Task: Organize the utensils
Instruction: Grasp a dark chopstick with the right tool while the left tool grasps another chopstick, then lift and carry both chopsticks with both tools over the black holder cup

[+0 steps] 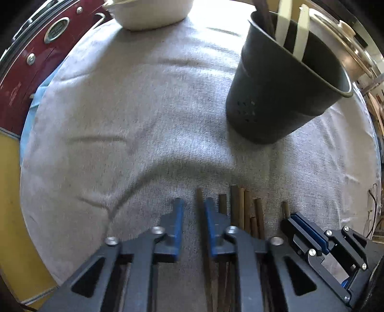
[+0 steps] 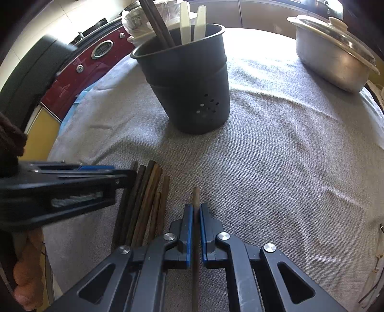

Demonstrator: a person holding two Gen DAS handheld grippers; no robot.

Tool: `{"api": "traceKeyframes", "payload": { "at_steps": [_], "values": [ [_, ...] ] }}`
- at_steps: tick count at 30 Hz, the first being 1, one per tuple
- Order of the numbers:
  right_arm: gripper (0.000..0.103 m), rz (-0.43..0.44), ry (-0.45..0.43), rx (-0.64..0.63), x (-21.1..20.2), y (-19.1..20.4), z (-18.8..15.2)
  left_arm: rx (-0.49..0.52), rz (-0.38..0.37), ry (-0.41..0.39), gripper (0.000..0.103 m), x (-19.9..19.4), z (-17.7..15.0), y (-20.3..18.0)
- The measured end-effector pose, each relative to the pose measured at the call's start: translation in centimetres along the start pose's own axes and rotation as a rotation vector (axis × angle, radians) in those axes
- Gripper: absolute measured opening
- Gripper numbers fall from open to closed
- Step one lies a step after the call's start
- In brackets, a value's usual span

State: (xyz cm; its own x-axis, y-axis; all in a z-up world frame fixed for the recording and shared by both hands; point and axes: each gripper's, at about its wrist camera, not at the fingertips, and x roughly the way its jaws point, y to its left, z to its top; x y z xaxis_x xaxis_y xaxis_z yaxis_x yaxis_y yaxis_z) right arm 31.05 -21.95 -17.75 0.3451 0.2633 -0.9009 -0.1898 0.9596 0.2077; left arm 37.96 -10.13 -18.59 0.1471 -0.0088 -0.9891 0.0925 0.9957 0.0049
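A dark utensil cup (image 1: 285,88) (image 2: 189,84) stands on the grey cloth and holds dark chopsticks (image 2: 156,22) and two cream handles (image 2: 190,22). Several brown chopsticks (image 1: 247,211) (image 2: 146,201) lie side by side on the cloth. My left gripper (image 1: 194,211) is open, low over the cloth, with one chopstick (image 1: 199,199) lying between its fingers next to the right one. My right gripper (image 2: 196,211) is shut on a single chopstick (image 2: 196,196) that lies apart to the right of the bundle. It also shows in the left wrist view (image 1: 309,228).
A white bowl (image 1: 148,12) sits at the cloth's far edge. A metal pot with a lid (image 2: 333,55) stands at the far right. A red appliance (image 1: 31,72) borders the left side. The grey cloth (image 2: 276,156) has creases.
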Motion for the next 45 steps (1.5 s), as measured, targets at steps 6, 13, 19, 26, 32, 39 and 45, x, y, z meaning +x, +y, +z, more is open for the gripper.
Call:
{"api": "traceKeyframes", "payload": {
  "at_steps": [6, 13, 19, 26, 32, 39, 45],
  "values": [
    [0.008, -0.021, 0.024, -0.039, 0.4, 0.7, 0.7, 0.107, 0.064, -0.03, 0.008, 0.1, -1.1, 0.1],
    [0.007, -0.068, 0.04, -0.105, 1.1, 2.5, 1.4, 0.135, 0.064, -0.103, 0.007, -0.2, -2.1, -0.6],
    [0.006, -0.068, -0.014, -0.077, 0.3, 2.6, 0.3, 0.069, -0.063, -0.185, 0.006, -2.7, -5.1, 2.8],
    [0.006, -0.054, -0.246, 0.018, -5.4, 2.4, -0.6, -0.015, -0.161, -0.388, 0.005, -9.5, -7.6, 6.4],
    [0.006, -0.051, -0.432, 0.036, -10.8, 2.3, -1.8, -0.057, -0.15, -0.511, 0.005, -14.4, -9.5, 7.2],
    [0.006, -0.083, -0.568, 0.032, -15.3, 2.5, -3.9, -0.084, -0.088, -0.657, 0.005, -18.6, -12.1, 6.8],
    [0.006, -0.112, -0.643, 0.016, -17.8, 3.4, -4.2, -0.095, -0.095, -0.719, 0.005, -21.3, -12.9, 6.8]
  ]
}}
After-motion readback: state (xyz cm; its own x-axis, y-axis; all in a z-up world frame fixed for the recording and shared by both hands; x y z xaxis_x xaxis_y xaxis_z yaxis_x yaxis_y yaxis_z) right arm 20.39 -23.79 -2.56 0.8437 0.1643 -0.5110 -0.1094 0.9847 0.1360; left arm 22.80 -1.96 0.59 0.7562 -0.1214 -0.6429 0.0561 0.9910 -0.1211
